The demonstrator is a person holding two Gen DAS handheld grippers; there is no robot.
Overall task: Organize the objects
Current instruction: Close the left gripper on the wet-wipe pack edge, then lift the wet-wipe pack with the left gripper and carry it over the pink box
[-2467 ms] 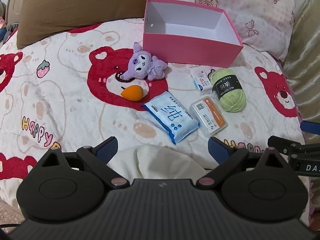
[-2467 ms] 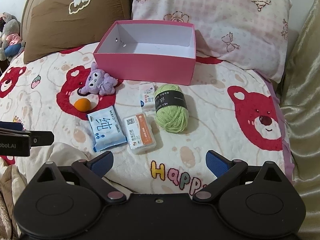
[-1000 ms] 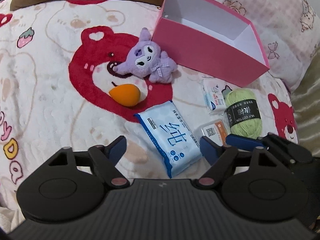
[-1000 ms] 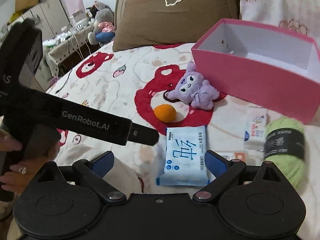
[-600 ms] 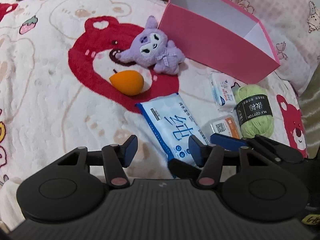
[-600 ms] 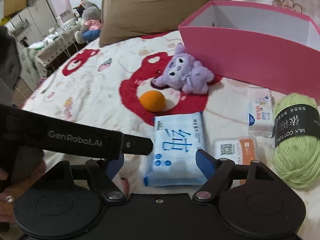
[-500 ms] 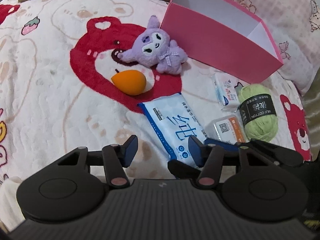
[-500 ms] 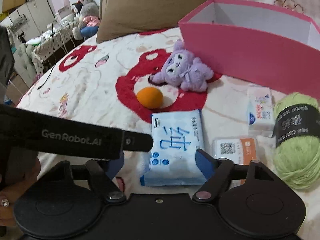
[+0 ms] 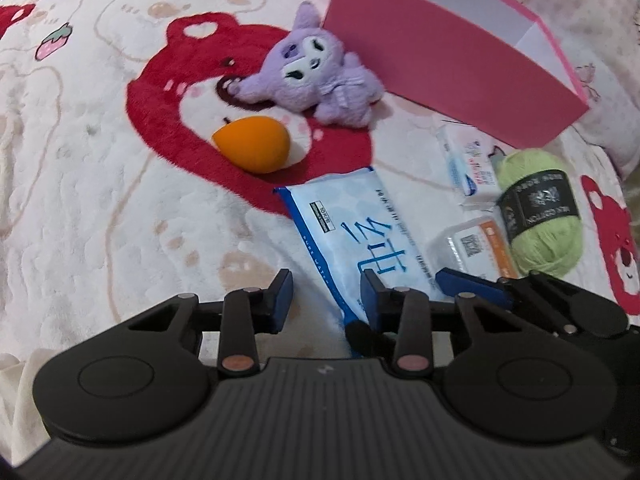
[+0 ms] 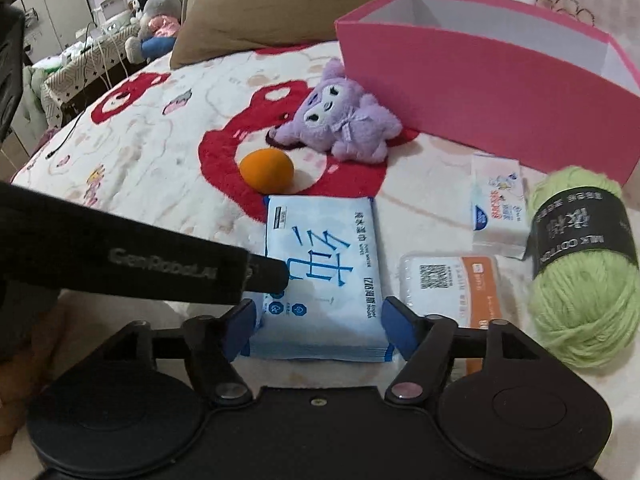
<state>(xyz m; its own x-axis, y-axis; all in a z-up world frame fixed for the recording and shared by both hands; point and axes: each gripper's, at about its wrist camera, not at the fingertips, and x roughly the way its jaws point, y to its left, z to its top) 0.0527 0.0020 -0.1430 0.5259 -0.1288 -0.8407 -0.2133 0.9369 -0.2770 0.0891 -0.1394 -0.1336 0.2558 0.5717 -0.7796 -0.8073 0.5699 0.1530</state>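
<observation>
On the fleecy bear-print blanket, going left to right: a smooth, egg-shaped orange makeup sponge; a fuzzy purple Kuromi plush behind it; a flat, glossy blue wet-wipes pack; a rigid pink cardboard box, open-topped with a white interior, at the back; a small crinkly tissue packet; a plastic-wrapped orange-and-white packet; a soft green yarn skein with a black band. The left gripper hangs parted, holding nothing, above the pack's near corner; the right gripper has its blue-padded fingers spread, flanking the pack's near end; whether they touch it I cannot tell.
</observation>
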